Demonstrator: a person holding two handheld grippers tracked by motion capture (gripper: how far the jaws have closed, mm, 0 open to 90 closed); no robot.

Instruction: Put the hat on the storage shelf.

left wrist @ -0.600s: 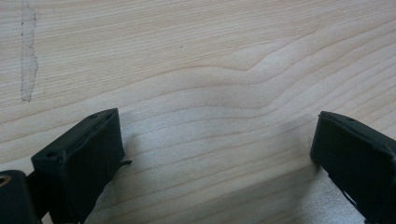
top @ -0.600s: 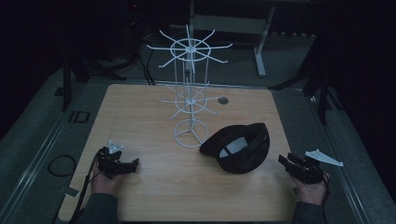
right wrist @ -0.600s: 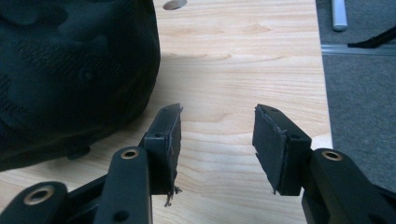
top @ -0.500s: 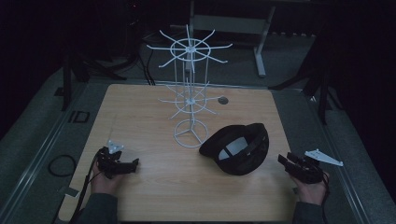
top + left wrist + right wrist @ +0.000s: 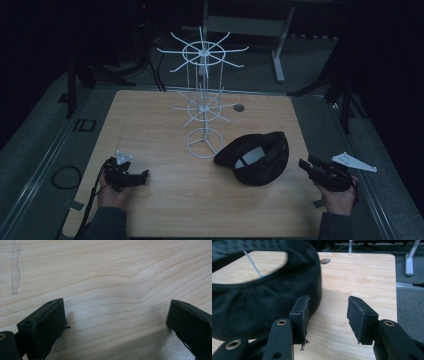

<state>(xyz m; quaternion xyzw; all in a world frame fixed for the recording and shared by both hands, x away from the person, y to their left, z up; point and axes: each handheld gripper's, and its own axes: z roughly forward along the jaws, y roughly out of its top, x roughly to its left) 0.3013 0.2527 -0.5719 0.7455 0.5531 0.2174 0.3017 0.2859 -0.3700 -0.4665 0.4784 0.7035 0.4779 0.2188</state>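
A black cap lies open side up on the wooden table, right of centre. A white wire rack with radial hooks stands behind it, mid-table. My right gripper is held at the table's right edge and points left at the cap. In the right gripper view it stands open over bare wood, its left jaw close beside the cap, nothing between the jaws. My left gripper rests near the front left, far from the cap. Seen close up, it is wide open over bare wood.
A round cable hole sits in the table behind the cap. A pale scuff mark shows on the wood ahead of the left gripper. Dark floor, a metal frame leg and cables surround the table.
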